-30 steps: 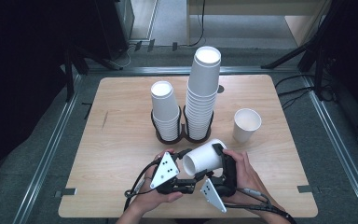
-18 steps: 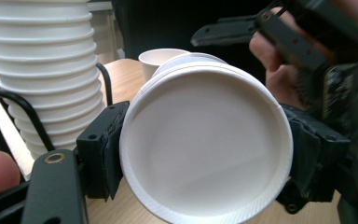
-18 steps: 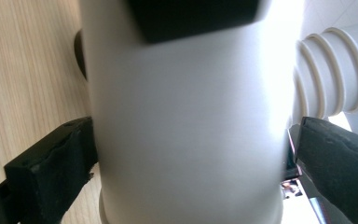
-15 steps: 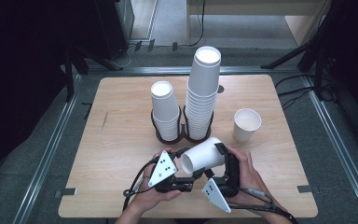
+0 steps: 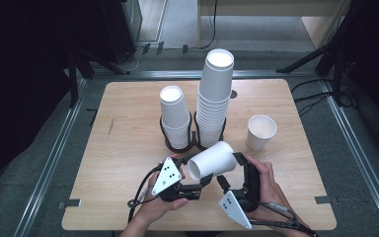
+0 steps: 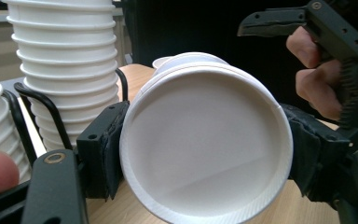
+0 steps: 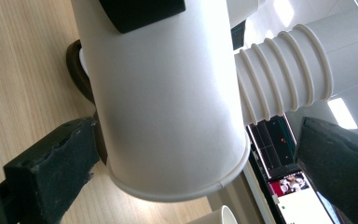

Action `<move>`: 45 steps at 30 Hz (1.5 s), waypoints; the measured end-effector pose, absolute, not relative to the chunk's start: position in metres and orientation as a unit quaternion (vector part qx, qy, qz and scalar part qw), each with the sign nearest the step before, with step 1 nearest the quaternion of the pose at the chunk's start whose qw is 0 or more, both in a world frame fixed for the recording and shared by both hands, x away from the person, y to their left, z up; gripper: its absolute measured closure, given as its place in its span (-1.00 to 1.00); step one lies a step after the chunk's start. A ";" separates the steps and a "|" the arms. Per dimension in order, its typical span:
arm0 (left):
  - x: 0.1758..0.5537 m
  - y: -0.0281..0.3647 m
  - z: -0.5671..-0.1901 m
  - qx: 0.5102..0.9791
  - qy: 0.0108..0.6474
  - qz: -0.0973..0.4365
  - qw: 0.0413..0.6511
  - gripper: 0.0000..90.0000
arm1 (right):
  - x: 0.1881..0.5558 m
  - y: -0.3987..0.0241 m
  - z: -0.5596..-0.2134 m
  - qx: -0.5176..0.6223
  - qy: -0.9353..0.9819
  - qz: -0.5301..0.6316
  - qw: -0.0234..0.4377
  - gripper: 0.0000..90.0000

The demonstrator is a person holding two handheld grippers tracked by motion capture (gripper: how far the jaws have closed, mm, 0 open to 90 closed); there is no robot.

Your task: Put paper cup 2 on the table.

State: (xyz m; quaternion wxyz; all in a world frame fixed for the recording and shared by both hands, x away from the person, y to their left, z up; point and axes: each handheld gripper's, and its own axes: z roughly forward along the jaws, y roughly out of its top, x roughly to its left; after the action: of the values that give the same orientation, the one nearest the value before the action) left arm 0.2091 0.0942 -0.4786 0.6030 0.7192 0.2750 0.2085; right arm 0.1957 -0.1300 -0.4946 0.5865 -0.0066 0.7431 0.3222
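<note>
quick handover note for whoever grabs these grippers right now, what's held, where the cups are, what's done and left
Left gripper: shut on the rim of the held cup, which lies on its side, mouth toward the left gripper view's camera.
Right gripper: open, jaws have just been opening; the cup's base end sits between them, one jaw clear of it.
Short stack and tall stack stand in black wire holders mid-table. A loose cup stands upright to their right.
Done: one cup handed to the left gripper.
Left, probably: set this cup down or on a stack.
</note>
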 end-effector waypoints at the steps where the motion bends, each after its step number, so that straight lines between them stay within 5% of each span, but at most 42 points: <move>1: 0.209 0.094 -0.479 0.718 0.276 0.208 0.604 -0.47 | 0.195 -0.130 -0.494 -0.006 0.742 0.324 0.587 -1.00; 18: 0.211 0.098 -0.479 0.705 0.286 0.222 0.610 -0.47 | 0.190 -0.136 -0.494 0.161 0.734 0.402 0.523 -1.00; 45: 0.209 0.093 -0.488 0.664 0.283 0.277 0.634 -0.47 | 0.198 -0.148 -0.481 0.436 0.632 0.573 0.287 -0.99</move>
State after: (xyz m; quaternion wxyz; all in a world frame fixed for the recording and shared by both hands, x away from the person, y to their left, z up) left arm 0.2094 0.0925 -0.4879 0.6341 0.6640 0.2830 0.2774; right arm 0.1983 -0.1481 -0.4806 0.2870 0.4361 0.6317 0.5730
